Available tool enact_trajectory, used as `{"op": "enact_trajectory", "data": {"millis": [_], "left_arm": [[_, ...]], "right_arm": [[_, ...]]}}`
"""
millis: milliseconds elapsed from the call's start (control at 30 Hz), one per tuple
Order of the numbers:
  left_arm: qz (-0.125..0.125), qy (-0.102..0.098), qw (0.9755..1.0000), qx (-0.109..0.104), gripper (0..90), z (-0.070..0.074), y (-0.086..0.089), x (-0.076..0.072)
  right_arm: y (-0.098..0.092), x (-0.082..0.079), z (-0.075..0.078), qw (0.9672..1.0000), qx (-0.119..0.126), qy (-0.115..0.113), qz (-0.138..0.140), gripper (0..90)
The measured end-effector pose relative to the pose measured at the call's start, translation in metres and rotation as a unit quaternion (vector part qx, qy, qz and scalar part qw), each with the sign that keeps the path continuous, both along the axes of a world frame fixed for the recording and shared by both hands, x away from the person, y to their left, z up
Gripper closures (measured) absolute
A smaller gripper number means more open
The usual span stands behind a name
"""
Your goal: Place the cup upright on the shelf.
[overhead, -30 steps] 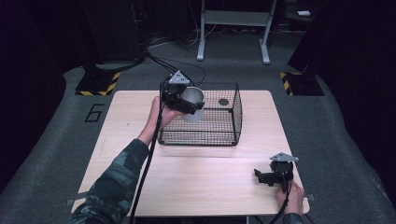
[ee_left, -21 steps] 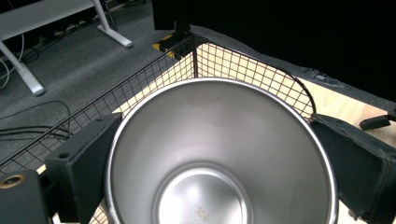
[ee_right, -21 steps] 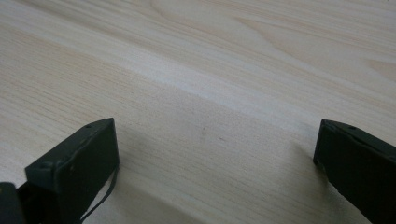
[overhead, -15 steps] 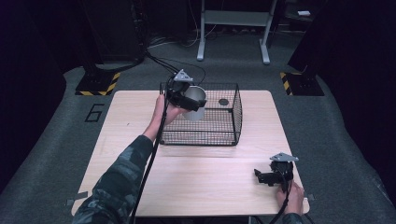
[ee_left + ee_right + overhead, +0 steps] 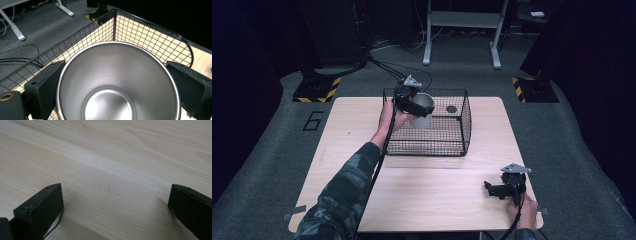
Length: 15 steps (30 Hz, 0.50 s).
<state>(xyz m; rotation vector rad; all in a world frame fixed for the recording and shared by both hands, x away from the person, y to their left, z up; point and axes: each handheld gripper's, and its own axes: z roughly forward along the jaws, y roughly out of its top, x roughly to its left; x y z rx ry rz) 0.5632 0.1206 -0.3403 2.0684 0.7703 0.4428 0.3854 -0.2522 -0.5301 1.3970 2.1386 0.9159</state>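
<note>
High view, left tongs (image 5: 418,106): clenched on a steel cup (image 5: 422,110), held over the left rear corner of the wire basket (image 5: 464,125).
Left gripper view, grip: one black jaw presses each side of the cup (image 5: 117,82) just under its rim; the mouth faces the camera and the inside is bare metal.
Cup: raised at the basket's top edge, tilted, with the mesh walls (image 5: 150,37) showing behind it.
Left hand (image 5: 394,117): at the basket's left wall, sleeve running back toward the near edge of the counter (image 5: 342,150).
Right tongs (image 5: 500,189): released, jaws wide apart with bare wood between them in the right gripper view (image 5: 115,202), low over the counter, well apart from the basket, toward the near right corner.
Basket: on the rear middle of the counter, a small dark disc (image 5: 451,109) on its floor near the back right.
</note>
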Motion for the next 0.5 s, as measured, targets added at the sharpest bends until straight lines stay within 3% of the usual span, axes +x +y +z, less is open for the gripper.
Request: {"op": "enact_trajectory", "data": {"millis": [500], "left_arm": [[0.008,0.036,0.9993,0.004,6.4,-0.029,-0.011,0.017]], "right_arm": [[0.0,0.0,0.0,1.0,-0.002,0.0,0.002,0.0]]}}
